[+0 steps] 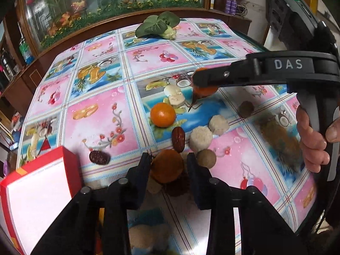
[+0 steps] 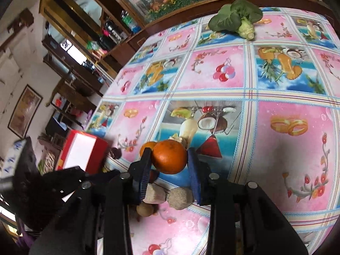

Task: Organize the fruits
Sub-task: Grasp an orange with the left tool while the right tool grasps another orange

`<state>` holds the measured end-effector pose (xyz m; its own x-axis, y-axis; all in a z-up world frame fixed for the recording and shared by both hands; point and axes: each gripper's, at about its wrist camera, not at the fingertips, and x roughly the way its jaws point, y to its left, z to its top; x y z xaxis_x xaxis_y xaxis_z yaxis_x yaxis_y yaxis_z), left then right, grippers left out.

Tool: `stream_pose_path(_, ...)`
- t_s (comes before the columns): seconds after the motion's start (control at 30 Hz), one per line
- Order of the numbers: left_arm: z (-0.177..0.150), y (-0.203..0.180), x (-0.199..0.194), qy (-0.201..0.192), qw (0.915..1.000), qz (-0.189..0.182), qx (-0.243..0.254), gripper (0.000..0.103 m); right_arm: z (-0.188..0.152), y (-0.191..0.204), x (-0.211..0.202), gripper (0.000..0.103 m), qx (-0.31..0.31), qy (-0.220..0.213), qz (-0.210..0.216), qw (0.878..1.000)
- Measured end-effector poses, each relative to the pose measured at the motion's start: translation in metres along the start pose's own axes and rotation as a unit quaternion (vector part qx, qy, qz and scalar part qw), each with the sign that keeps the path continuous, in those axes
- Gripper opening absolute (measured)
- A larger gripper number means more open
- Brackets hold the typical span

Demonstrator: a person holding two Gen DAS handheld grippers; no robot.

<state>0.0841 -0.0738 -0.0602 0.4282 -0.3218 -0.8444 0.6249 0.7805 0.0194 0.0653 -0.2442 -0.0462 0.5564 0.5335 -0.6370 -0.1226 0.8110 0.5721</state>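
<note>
In the left wrist view, my left gripper (image 1: pixel 169 156) is shut on an orange (image 1: pixel 166 167) low over the patterned tablecloth (image 1: pixel 97 114). My right gripper (image 2: pixel 169 150) is shut on a second orange (image 2: pixel 169 159), held clear above the table; the left wrist view shows that gripper (image 1: pixel 196 79) from the side, reaching in from the right with the second orange (image 1: pixel 205 90) half hidden in its fingers. A third orange (image 1: pixel 163 114) lies loose on the cloth, and it peeks out behind the right gripper's left finger (image 2: pixel 146 159).
Two red dates (image 1: pixel 178 139) (image 1: pixel 99 157), beige round pieces (image 1: pixel 200 139) (image 1: pixel 218 124) and brown balls (image 1: pixel 206 158) (image 1: pixel 246 108) lie around the oranges. A red box (image 1: pixel 40 191) sits at the near left edge. A leafy green vegetable (image 1: pixel 157 24) lies at the far edge. A hand (image 1: pixel 312 140) grips the right handle.
</note>
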Motion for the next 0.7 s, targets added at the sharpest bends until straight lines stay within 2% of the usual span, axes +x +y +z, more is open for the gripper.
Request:
stream_pose_path(0.13,0.001,0.002,0.0,0.005,1.0,-0.009,0.002,0.037,-0.001,0.006,-0.006,0.036,-0.006,-0.016,0.003,1.0)
stream_pose_path(0.23,0.006,0.005,0.005,0.006,0.9999,-0.008,-0.007,0.039,-0.002,0.007,-0.004,0.036,-0.005,-0.011,0.009,1.0)
stream_pose_path(0.33,0.01,0.005,0.009,0.002,0.9999,-0.012,-0.007,0.047,-0.003,0.006,0.0,0.036,-0.003,-0.007,0.007,1.0)
stream_pose_path(0.43,0.008,0.006,0.012,0.016,0.9987,-0.048,-0.011,0.05,-0.003,0.005,0.001,0.036,-0.002,-0.008,0.001,1.0)
stream_pose_path(0.5,0.006,0.005,0.011,0.013,0.9986,-0.051,-0.009,0.05,-0.003,0.003,0.0,0.036,-0.001,-0.012,-0.001,1.0)
stream_pose_path(0.53,0.005,0.005,0.011,0.012,0.9986,-0.052,-0.009,0.049,-0.002,0.002,-0.002,0.036,0.002,-0.015,-0.001,1.0)
stream_pose_path(0.6,0.003,0.007,0.008,0.007,0.9984,-0.053,-0.018,0.04,-0.002,0.0,-0.003,0.036,0.005,-0.018,-0.002,1.0)
stream_pose_path(0.63,0.002,0.009,0.005,0.003,0.9984,-0.052,-0.021,0.031,-0.002,0.0,-0.004,0.036,0.004,-0.019,-0.003,1.0)
stream_pose_path(0.7,-0.001,0.012,0.002,0.003,0.998,-0.057,-0.026,0.031,-0.001,0.001,-0.005,0.036,0.002,-0.022,-0.005,1.0)
